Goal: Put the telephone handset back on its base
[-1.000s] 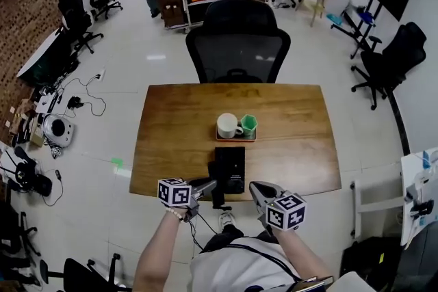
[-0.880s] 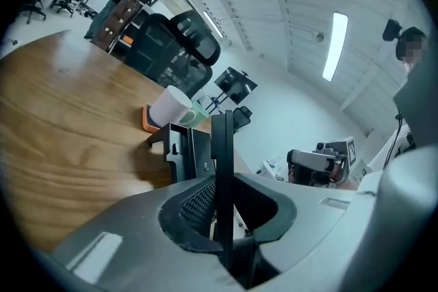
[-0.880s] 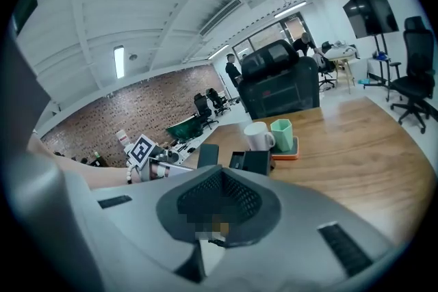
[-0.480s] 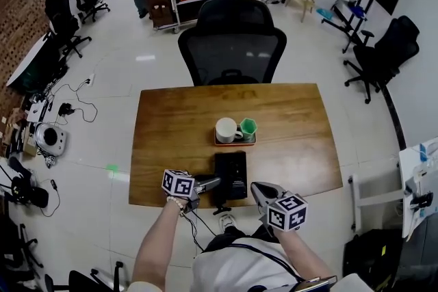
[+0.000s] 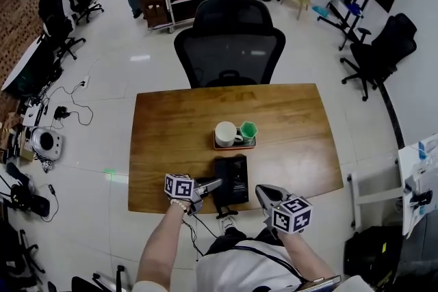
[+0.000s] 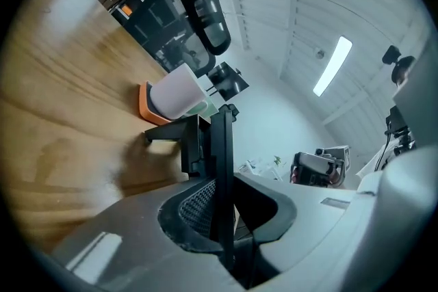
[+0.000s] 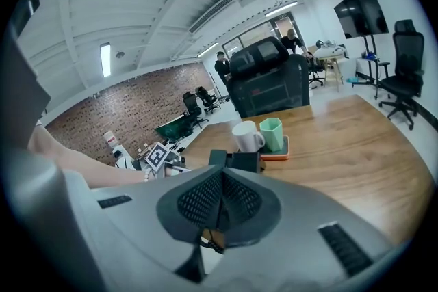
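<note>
At the near edge of the wooden surface (image 5: 164, 126), the black telephone base (image 5: 235, 174) lies flat, its length running away from the person. From the base's left side, the left claw (image 5: 207, 184) reaches in level and pinches the black handset (image 6: 222, 147) between its pads. In the left gripper view the handset shows edge-on as a thin dark bar clamped between them, with the base just beyond it. In the head view the handset lies along the base's left side; whether it already rests in the cradle cannot be told.

The right claw (image 5: 264, 192) hovers at the near edge of the surface, just right of the base and apart from it. Its jaws are pressed together with nothing between them.

Beyond the base, near the middle of the surface, an orange tray (image 5: 235, 145) carries a white mug (image 5: 225, 133) and a green cup (image 5: 248, 129) side by side. A black office chair (image 5: 230, 44) stands at the far edge.
</note>
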Motion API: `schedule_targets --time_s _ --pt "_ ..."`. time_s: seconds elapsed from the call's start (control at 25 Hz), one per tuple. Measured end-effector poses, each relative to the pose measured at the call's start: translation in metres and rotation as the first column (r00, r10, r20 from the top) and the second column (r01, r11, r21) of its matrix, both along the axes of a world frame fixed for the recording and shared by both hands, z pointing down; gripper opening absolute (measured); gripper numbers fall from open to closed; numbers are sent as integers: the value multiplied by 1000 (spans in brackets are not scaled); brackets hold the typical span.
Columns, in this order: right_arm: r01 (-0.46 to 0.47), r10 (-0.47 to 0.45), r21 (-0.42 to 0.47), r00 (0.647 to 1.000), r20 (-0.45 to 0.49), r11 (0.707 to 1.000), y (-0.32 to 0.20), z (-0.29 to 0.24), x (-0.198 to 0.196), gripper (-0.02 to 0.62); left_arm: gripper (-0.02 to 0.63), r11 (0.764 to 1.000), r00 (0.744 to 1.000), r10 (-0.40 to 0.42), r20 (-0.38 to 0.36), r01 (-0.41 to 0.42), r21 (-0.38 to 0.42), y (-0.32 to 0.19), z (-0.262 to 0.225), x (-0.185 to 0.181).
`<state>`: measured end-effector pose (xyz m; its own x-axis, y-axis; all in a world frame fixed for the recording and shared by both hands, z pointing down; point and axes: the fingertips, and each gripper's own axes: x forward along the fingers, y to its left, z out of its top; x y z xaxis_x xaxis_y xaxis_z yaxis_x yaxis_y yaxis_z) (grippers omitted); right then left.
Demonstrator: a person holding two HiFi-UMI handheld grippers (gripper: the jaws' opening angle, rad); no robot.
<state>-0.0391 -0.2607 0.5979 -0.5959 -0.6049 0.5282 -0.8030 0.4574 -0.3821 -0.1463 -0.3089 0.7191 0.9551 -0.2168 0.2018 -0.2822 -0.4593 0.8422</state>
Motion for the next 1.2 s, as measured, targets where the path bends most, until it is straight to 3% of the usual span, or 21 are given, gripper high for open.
schedule_targets --time_s 0.56,0.68,0.84,1.04,1.12,1.2 --pt "-10 10 -14 1000 -13 1000 -5 3 4 0 74 1000 1000 -10 -17 10 -29 -7 14 2" --pt "-13 13 -18 1000 -13 1000 -6 3 5 0 89 1000 999 -16 29 15 3 -9 17 -1" --pt "3 -3 -20 1000 -12 1000 -7 4 1 0 179 998 989 -56 137 50 47 -12 27 -7" --pt "33 -33 -15 999 0 999 -10 3 -7 0 186 977 955 -195 225 171 124 -17 15 -20" --pt "42 -41 -13 999 2 999 -11 3 -6 0 186 954 932 -294 211 272 128 -15 2 -33" --pt "47 -47 -9 999 7 999 -12 2 -3 0 184 913 896 -404 186 382 143 -9 -16 -48"
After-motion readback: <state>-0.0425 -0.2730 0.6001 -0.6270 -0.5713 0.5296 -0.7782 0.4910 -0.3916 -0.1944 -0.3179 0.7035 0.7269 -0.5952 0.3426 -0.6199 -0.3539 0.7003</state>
